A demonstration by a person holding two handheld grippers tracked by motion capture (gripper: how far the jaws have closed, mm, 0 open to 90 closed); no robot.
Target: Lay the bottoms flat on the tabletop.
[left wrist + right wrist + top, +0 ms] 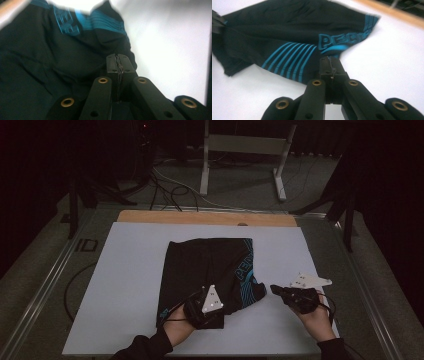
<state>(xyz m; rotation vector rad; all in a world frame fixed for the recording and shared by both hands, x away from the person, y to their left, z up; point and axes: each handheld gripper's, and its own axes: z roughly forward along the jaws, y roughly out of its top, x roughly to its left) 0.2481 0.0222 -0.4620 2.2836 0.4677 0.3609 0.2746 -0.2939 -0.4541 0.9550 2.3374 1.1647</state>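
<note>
dark room; grey carpet floor [240,175]; white metal table frame [245,145] behind; loose cables [165,187] on floor.

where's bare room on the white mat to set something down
Free: the wide strip of white mat left of the black shorts, and the band between shorts and wooden edge. Crowded: the near edge, where the left tool and right tool sit.

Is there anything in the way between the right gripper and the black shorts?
Nothing visible. Bare white table lies between the right gripper and the black shorts, whose blue-striped edge is just ahead of its tips.
</note>
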